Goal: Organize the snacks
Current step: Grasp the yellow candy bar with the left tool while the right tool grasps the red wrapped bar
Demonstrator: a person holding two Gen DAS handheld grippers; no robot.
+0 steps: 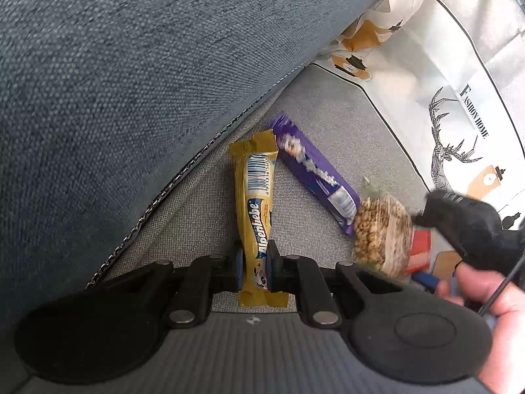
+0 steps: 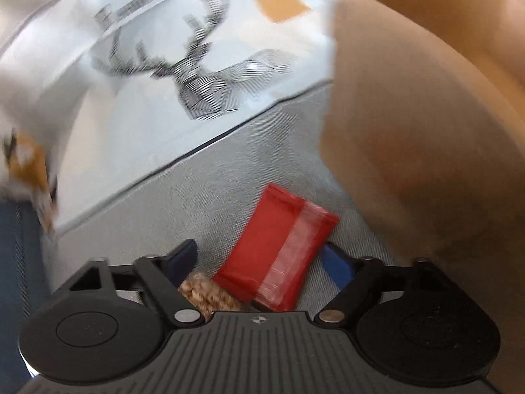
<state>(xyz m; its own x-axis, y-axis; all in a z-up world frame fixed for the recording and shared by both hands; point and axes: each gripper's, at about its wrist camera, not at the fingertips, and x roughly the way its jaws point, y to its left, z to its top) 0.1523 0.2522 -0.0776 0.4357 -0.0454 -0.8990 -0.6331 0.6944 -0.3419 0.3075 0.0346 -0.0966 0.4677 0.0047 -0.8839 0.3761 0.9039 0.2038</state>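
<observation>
In the left wrist view my left gripper is shut on a yellow Alpenliebe candy stick that lies on the grey sofa seat. A purple snack bar lies just right of it, then a clear pack of puffed grain cake and a red packet. In the blurred right wrist view my right gripper is open, its fingers on either side of the red packet. The grain cake shows at its left finger.
A blue-grey sofa back cushion fills the left. A white pillow with a deer print lies behind the snacks, also in the right wrist view. A brown cardboard box stands close on the right.
</observation>
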